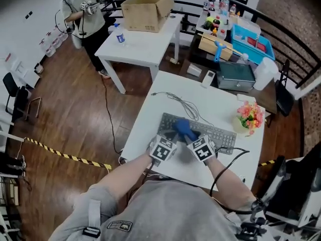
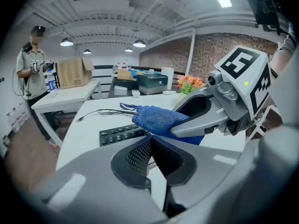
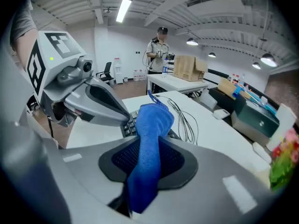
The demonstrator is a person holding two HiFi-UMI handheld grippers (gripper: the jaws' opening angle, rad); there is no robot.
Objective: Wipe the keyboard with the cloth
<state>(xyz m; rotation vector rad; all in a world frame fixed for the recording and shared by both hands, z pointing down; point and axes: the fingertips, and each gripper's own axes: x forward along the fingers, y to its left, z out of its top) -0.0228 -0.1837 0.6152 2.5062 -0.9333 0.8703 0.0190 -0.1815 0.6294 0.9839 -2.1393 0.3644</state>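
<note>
**Head view: the cloth (image 1: 183, 128) sits over the keyboard (image 1: 218, 134)**

The right gripper (image 1: 187, 134) has its jaws partly closed and is pinching the blue cloth. In the right gripper view the cloth (image 3: 152, 125) runs up between the two black pads and sticks out past the tips in a soft lump. The left gripper (image 1: 173, 137) is right beside it. In the left gripper view its jaws (image 2: 149, 146) are pressed together with nothing between them.

The keyboard lies just in front of and below the right gripper. Its long side runs sideways across the white desk (image 1: 145, 119), from in front of the left gripper out past the right one. Most of the keys that show are off to the right gripper's right. The cloth is over the keyboard's left part. I cannot tell if it is touching the keys. The right gripper has the cloth, so I think it will do the wiping, along that long side.

The cloth looks thick and fuzzy, like a towel, with a stitched edge. It will bend and squash easily. The keyboard is flat, hard and grey, with rows of small dark bumpy keys. A thin cable (image 1: 185, 104) loops on the desk beyond the right gripper. The desk is smooth, so the keyboard might slide if it is pushed hard.
</note>
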